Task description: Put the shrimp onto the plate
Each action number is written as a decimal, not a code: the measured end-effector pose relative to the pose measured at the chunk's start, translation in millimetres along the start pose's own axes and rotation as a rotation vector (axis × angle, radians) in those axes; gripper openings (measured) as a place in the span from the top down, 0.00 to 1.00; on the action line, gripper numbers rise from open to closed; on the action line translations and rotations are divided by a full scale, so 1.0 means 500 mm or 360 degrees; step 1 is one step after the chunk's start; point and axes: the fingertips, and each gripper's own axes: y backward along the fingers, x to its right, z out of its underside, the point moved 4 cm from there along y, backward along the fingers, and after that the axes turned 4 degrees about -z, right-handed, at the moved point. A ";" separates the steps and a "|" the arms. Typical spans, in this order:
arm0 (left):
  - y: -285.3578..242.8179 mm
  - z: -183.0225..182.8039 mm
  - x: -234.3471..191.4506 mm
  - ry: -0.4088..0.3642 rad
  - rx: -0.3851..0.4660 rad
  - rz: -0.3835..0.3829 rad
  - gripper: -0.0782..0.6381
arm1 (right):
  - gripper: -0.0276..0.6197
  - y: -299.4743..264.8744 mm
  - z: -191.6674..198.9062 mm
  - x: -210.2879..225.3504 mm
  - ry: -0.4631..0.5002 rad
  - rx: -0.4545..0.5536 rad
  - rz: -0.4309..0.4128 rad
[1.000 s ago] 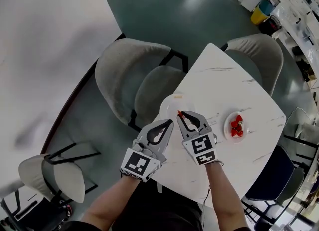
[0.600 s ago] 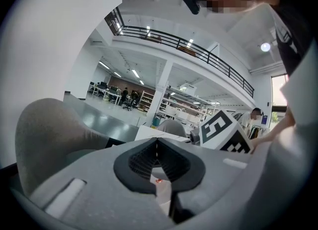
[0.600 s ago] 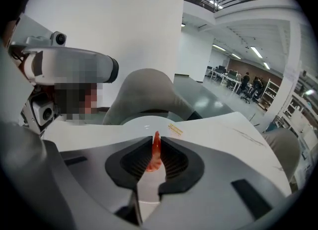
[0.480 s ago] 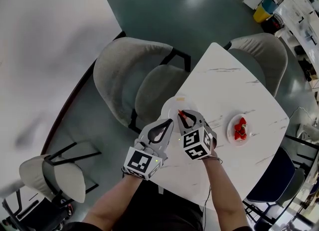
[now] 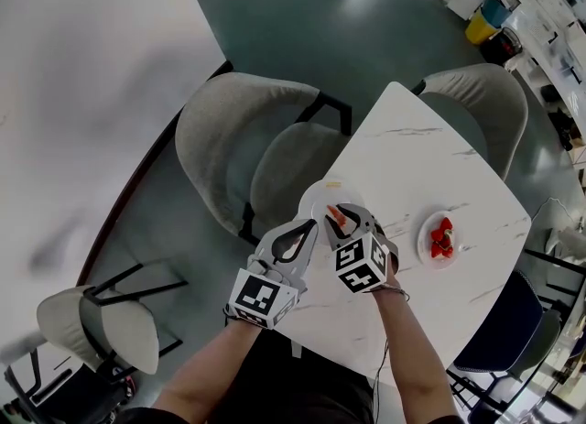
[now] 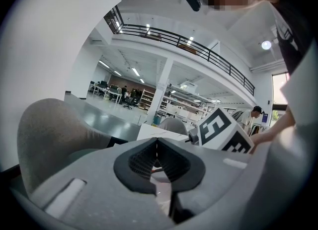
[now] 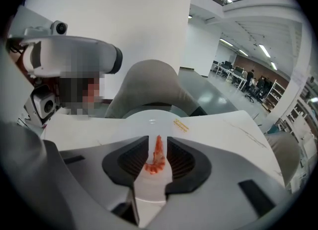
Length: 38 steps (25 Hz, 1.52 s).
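Note:
An orange shrimp [image 7: 156, 160] lies on the white plate [image 7: 145, 124], between the jaws of my right gripper [image 7: 158, 142]. Those jaws have just been opening, and a gap shows on each side of the shrimp, so the gripper is open. In the head view the right gripper [image 5: 344, 214] tilts down over the plate [image 5: 316, 199] at the table's near-left edge, with the shrimp [image 5: 337, 216] at its tips. My left gripper [image 5: 307, 227] hovers just left of it, off the table's edge. Its jaws [image 6: 157, 142] meet at the tips and hold nothing.
A small plate [image 5: 421, 230] holding several red shrimp [image 5: 439, 237] sits to the right on the white marble table [image 5: 430, 157]. Grey chairs stand at the left [image 5: 243, 134] and far [image 5: 481, 97] sides. A yellow sticker [image 7: 181, 125] is on the big plate's far rim.
The right gripper sank toward the plate and tilted steeper. Its jaws opened and let go of the shrimp, which now rests on the plate. The left gripper dropped slightly.

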 end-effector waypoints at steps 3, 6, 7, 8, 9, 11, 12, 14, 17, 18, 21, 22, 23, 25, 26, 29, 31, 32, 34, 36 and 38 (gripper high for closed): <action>0.010 -0.014 0.006 -0.0007 -0.0003 0.0008 0.88 | 0.80 0.034 -0.024 0.003 -0.0047 0.0084 0.0027; 0.022 -0.040 0.022 -0.0030 -0.0008 0.0019 0.88 | 0.80 0.084 -0.054 0.002 -0.0088 0.0168 0.0058; 0.026 -0.051 0.028 -0.0035 -0.0009 0.0014 0.88 | 0.81 0.103 -0.066 0.001 -0.0102 0.0201 0.0071; 0.032 -0.064 0.033 -0.0037 -0.0008 0.0009 0.88 | 0.84 0.123 -0.077 0.000 -0.0119 0.0233 0.0088; 0.037 -0.077 0.039 -0.0036 -0.0004 0.0004 0.88 | 0.87 0.143 -0.088 -0.003 -0.0138 0.0260 0.0107; 0.050 -0.103 0.054 -0.0035 0.0004 -0.0001 0.88 | 0.92 0.179 -0.106 -0.009 -0.0175 0.0302 0.0143; 0.056 -0.116 0.062 -0.0033 0.0004 -0.0005 0.88 | 0.93 0.197 -0.114 -0.012 -0.0192 0.0325 0.0155; 0.070 -0.138 0.080 -0.0030 -0.0006 -0.0018 0.88 | 0.95 0.234 -0.128 -0.022 -0.0244 0.0396 0.0166; 0.095 -0.168 0.112 -0.0025 -0.0016 -0.0043 0.88 | 0.95 0.300 -0.141 -0.037 -0.0400 0.0551 0.0144; 0.102 -0.179 0.123 -0.0021 -0.0016 -0.0050 0.88 | 0.95 0.322 -0.146 -0.041 -0.0440 0.0602 0.0135; 0.123 -0.219 0.157 -0.0037 0.0006 -0.0051 0.88 | 0.95 0.386 -0.169 -0.053 -0.0466 0.0728 0.0135; 0.133 -0.233 0.170 -0.0044 0.0018 -0.0050 0.88 | 0.95 0.409 -0.178 -0.057 -0.0465 0.0766 0.0133; 0.143 -0.246 0.184 -0.0044 0.0032 -0.0049 0.88 | 0.95 0.433 -0.187 -0.062 -0.0461 0.0810 0.0133; 0.164 -0.269 0.213 -0.0041 0.0058 -0.0046 0.88 | 0.95 0.479 -0.203 -0.068 -0.0452 0.0893 0.0141; 0.173 -0.279 0.226 -0.0046 0.0070 -0.0043 0.88 | 0.95 0.499 -0.209 -0.070 -0.0451 0.0927 0.0147; 0.198 -0.303 0.259 -0.0058 0.0102 -0.0035 0.88 | 0.95 0.551 -0.221 -0.074 -0.0454 0.1012 0.0163; 0.213 -0.320 0.276 -0.0058 0.0130 -0.0036 0.88 | 0.95 0.580 -0.227 -0.076 -0.0445 0.1052 0.0177; 0.219 -0.330 0.284 -0.0063 0.0144 -0.0036 0.88 | 0.95 0.593 -0.231 -0.077 -0.0437 0.1068 0.0186; 0.229 -0.347 0.298 -0.0079 0.0171 -0.0030 0.88 | 0.96 0.615 -0.237 -0.080 -0.0426 0.1092 0.0199; 0.233 -0.359 0.310 -0.0097 0.0192 -0.0021 0.88 | 0.96 0.632 -0.239 -0.083 -0.0429 0.1112 0.0201; 0.236 -0.367 0.322 -0.0113 0.0213 -0.0013 0.88 | 0.96 0.644 -0.236 -0.087 -0.0439 0.1118 0.0192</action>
